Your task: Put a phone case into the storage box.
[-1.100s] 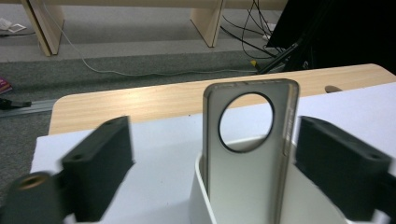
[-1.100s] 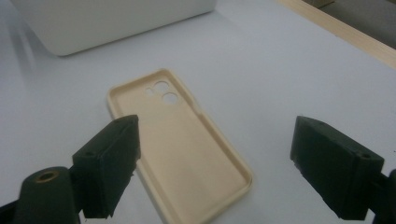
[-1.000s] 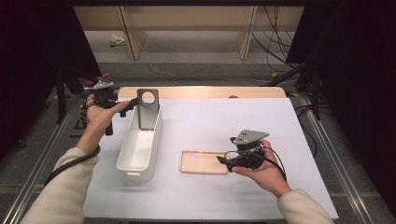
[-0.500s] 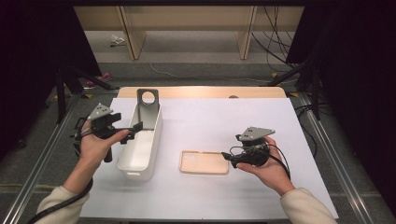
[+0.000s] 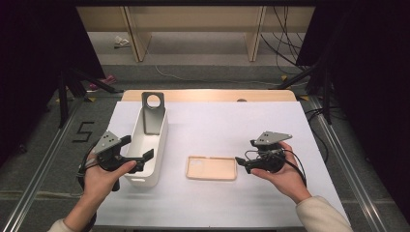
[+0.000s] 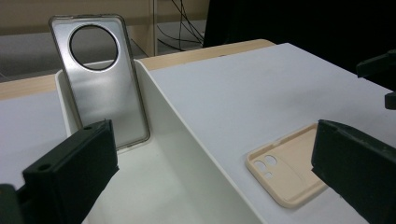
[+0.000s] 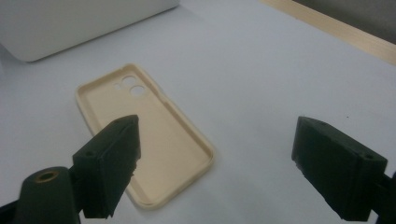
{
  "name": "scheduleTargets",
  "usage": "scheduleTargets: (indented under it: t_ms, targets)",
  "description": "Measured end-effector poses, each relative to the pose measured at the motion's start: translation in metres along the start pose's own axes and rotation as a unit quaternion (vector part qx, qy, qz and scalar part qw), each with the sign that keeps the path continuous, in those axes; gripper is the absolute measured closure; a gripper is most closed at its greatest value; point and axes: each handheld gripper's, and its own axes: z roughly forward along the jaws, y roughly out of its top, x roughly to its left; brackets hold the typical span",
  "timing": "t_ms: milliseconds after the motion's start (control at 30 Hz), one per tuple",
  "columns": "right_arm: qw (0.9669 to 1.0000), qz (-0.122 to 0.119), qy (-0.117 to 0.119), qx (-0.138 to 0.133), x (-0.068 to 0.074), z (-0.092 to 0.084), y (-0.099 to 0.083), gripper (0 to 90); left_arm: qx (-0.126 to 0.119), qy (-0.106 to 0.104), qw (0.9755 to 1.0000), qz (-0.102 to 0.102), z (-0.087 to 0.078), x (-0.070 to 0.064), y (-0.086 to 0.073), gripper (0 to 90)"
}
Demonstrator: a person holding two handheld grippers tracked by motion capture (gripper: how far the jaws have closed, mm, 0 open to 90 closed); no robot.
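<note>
Jaws wide and empty, the right gripper (image 5: 240,162) faces the beige phone case (image 5: 212,167) lying open-side up near the tabletop's front edge, likely lining up a grasp. The left gripper (image 5: 147,155), jaws wide, hovers over the white bin (image 5: 155,145) where a grey case (image 5: 153,112) leans.

A white-topped table (image 5: 270,125) with a pale wooden far edge fills the middle of the frame. A long white bin (image 5: 155,159) lies on it left of centre. A beige phone case (image 5: 212,168) lies flat, open side up, just right of the bin, lower centre.
</note>
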Motion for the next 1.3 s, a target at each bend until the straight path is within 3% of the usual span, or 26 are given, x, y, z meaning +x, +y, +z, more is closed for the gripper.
scheduleTargets:
  t_ms: [433,1300]
  targets:
    - [1.0000,0.003,0.002,0.001,-0.0001,0.0013,0.0000,16.2,0.009,-0.007,0.9999,0.003,0.0030,-0.0060,-0.0048,0.2]
    - [1.0000,0.004,0.001,0.000,-0.0011,0.0008,-0.0010,16.2,0.013,-0.009,0.9999,0.003,0.0047,-0.0050,-0.0054,0.4]
